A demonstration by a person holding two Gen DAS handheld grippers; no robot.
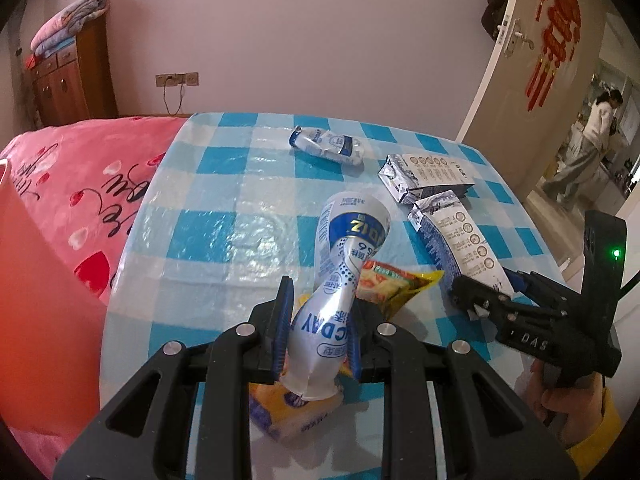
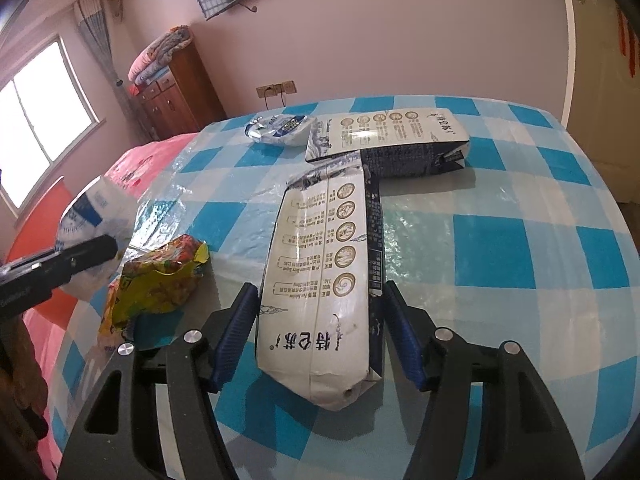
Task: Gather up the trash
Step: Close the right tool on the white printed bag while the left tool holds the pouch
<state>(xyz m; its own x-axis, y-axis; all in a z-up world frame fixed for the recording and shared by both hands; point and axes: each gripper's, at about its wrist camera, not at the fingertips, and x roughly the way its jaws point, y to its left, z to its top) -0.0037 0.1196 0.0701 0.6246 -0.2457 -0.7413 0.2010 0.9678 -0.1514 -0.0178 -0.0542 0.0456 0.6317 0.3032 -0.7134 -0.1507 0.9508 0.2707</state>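
My left gripper (image 1: 320, 320) is shut on a crushed white and blue yogurt cup (image 1: 340, 280) and holds it above the blue checked table (image 1: 224, 240). My right gripper (image 2: 318, 320) is open around the near white milk carton (image 2: 320, 280), which lies flat on the table. It also shows in the left wrist view (image 1: 460, 248). A second milk carton (image 2: 392, 140) lies crosswise behind it. A yellow snack wrapper (image 2: 160, 280) lies left of the carton. Another crushed yogurt cup (image 1: 328, 146) lies at the far side.
A yellow and blue packet (image 1: 288, 416) lies under my left gripper. A pink bedspread (image 1: 80, 184) lies left of the table, with an orange-red bin wall (image 1: 36, 280) beside it. An open door (image 1: 532, 80) is at the right, with a person standing beyond it.
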